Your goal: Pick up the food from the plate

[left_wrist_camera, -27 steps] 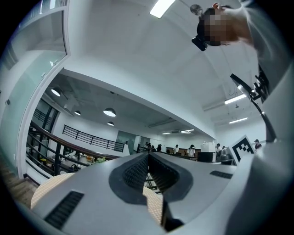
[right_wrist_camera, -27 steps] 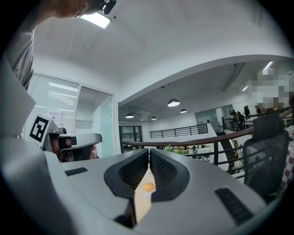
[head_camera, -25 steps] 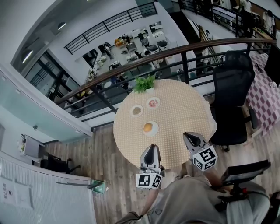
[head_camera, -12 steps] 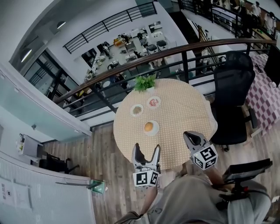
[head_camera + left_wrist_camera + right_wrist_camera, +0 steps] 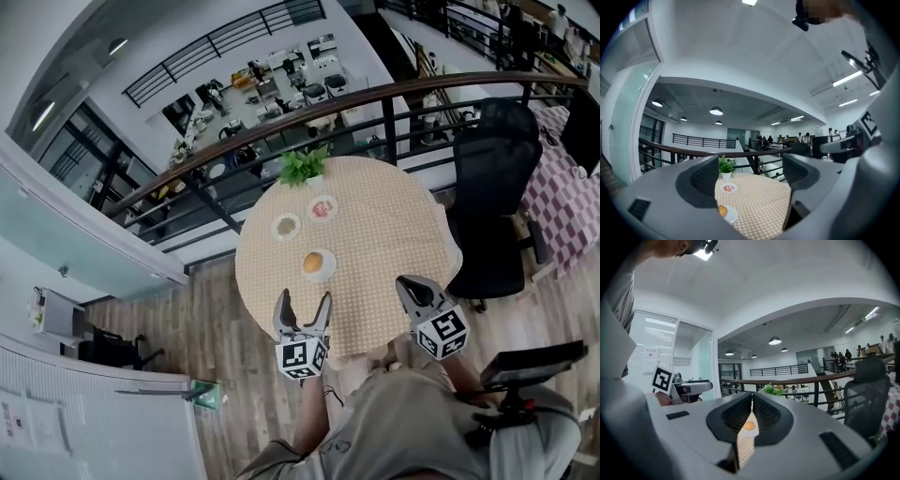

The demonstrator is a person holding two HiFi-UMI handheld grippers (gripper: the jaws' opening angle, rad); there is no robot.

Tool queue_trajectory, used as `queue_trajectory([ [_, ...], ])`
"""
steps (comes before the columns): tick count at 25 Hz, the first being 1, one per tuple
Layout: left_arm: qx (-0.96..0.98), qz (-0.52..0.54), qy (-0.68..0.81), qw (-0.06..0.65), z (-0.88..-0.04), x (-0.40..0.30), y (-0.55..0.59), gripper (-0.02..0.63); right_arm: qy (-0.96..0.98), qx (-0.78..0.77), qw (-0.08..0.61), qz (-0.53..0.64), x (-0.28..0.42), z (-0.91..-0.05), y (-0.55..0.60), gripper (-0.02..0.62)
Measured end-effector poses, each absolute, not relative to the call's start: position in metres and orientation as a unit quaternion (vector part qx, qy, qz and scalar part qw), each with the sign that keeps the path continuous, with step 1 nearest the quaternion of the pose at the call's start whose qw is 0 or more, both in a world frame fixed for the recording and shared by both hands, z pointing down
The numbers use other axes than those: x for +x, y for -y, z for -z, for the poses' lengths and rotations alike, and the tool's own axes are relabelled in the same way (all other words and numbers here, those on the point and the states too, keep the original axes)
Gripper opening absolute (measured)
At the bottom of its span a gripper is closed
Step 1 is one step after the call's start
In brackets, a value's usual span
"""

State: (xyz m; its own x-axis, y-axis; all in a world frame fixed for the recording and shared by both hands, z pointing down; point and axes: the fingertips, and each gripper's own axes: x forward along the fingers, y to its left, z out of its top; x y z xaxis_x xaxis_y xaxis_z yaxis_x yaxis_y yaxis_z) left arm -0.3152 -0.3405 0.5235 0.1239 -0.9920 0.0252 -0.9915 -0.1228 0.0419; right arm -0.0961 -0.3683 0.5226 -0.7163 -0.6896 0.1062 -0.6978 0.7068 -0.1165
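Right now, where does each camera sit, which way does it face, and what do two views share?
Head view: on the person's head, facing steeply down at the table; shows the open left gripper, shut right gripper, torso.
Left gripper view: on the left gripper, facing across the table between parted jaws; right gripper at right.
Right gripper view: on the right gripper, facing along closed jaws; left gripper at left.
Shared: both gripper views show the orange food on its plate.

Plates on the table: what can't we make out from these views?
- Head view: pinkish food and brownish food, too small to identify.
- Left gripper view: a jaw of the left gripper cuts off the near plate and hides the brownish food.
- Right gripper view: the right gripper covers the table except the orange food.
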Motion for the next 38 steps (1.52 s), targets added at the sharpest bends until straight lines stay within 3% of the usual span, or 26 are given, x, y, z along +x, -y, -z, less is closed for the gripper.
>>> queue_trajectory([
  [10,0.759,-0.094,0.641,0.066,-0.592,-0.332,0.410,0.373,0.912,0.400,0.041,-0.073,-0.076,-0.526,0.378,0.021],
  [19,0.750,-0.230,0.614,0.094,-0.674,-0.355,0.465,0.371,0.899,0.428,0.047,-0.081,-0.059,-0.535,0.381,0.021],
  [38,0.728,-0.371,0.556,0.151,-0.790,-0.389,0.529,0.371,0.885,0.452,0.064,-0.091,-0.055,-0.542,0.399,0.021],
])
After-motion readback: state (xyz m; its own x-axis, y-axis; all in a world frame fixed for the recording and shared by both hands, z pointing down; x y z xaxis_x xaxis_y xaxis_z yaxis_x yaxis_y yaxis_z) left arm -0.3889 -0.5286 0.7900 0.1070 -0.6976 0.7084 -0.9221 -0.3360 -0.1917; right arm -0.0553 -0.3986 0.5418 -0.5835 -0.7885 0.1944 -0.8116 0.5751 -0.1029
